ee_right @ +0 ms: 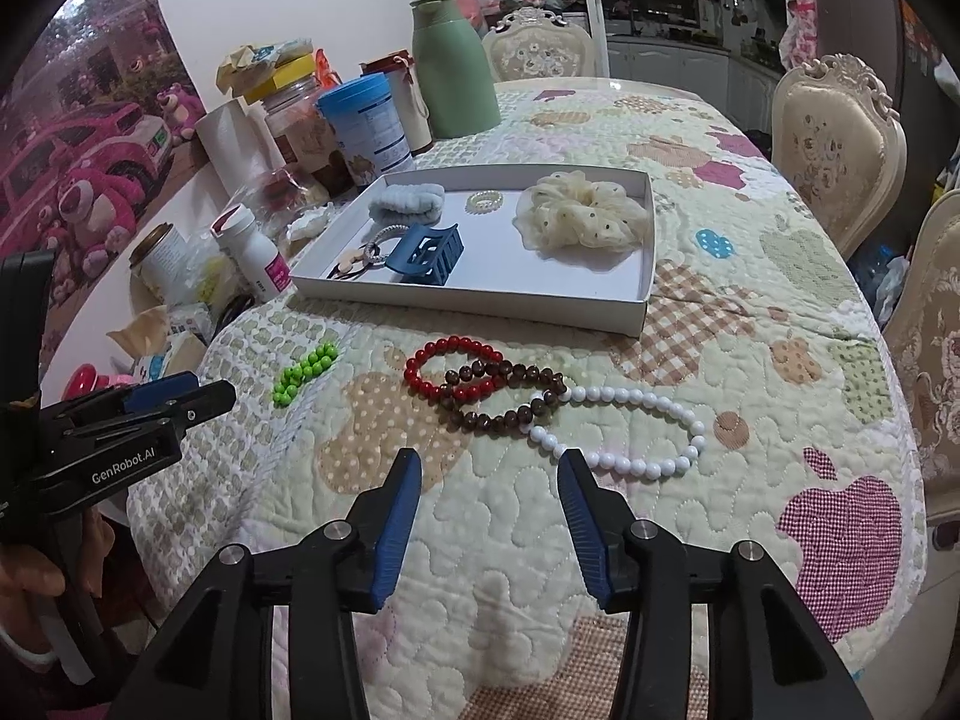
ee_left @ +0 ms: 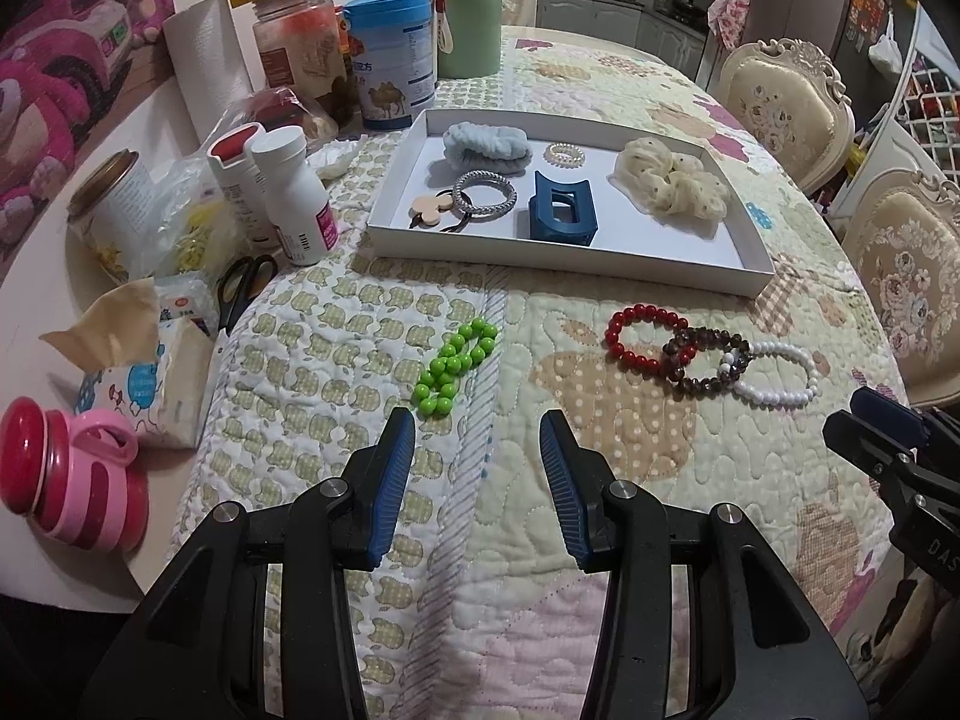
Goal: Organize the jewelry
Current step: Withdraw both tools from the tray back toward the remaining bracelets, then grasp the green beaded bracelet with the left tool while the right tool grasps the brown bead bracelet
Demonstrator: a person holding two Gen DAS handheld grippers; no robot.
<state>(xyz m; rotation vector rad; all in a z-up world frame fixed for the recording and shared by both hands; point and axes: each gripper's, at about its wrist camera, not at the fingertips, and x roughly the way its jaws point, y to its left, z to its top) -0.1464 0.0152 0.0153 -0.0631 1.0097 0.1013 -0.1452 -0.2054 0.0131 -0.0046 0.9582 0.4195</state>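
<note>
my left gripper (ee_left: pixel 477 429) released, empty | right gripper (ee_right: pixel 489 471) released, empty | bracelets near: green bracelet (ee_left: pixel 457 367) left, white bracelet (ee_right: pixel 624 429) right | white tray (ee_left: pixel 690 267) far, holds sorted pieces

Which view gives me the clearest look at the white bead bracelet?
The right wrist view: the white bead bracelet lies close ahead, its whole loop visible, overlapping the brown bracelet. In the left wrist view it sits smaller, off to the right.
</note>
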